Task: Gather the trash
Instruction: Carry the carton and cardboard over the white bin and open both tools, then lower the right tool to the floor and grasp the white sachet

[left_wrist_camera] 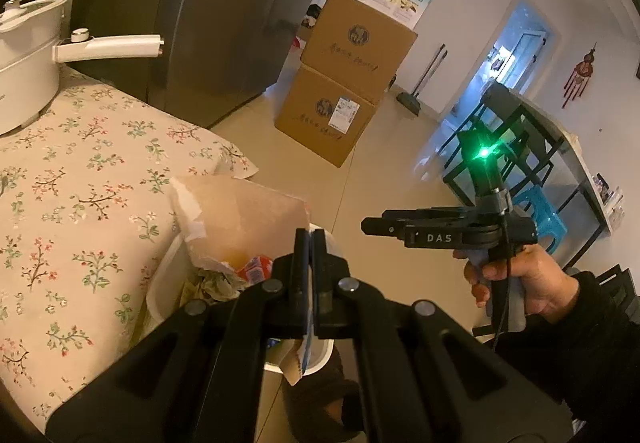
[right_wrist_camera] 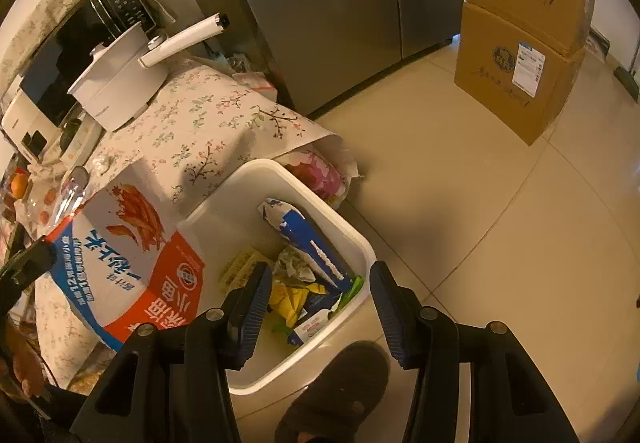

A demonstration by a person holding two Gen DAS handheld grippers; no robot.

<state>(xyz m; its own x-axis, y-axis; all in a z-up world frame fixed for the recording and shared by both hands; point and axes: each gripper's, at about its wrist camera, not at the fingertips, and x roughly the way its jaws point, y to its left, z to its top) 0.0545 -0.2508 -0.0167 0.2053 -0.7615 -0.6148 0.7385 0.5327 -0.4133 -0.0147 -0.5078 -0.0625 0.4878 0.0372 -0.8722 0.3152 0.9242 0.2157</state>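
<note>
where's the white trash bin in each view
Left wrist: the white trash bin is low centre, beside the floral cloth, mostly hidden by the large snack bag and the left hand-held gripper.
Right wrist: it sits centre-bottom, open and full of wrappers.
Shared landmark: stacked cardboard boxes.

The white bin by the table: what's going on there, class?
A person holding a gripper in each hand is collecting trash. The left gripper is shut on a large snack bag, holding it at the edge of the white trash bin, which already contains crumpled wrappers. The right gripper is open and empty above the bin. The bin stands on the floor beside the floral-covered table.
</note>
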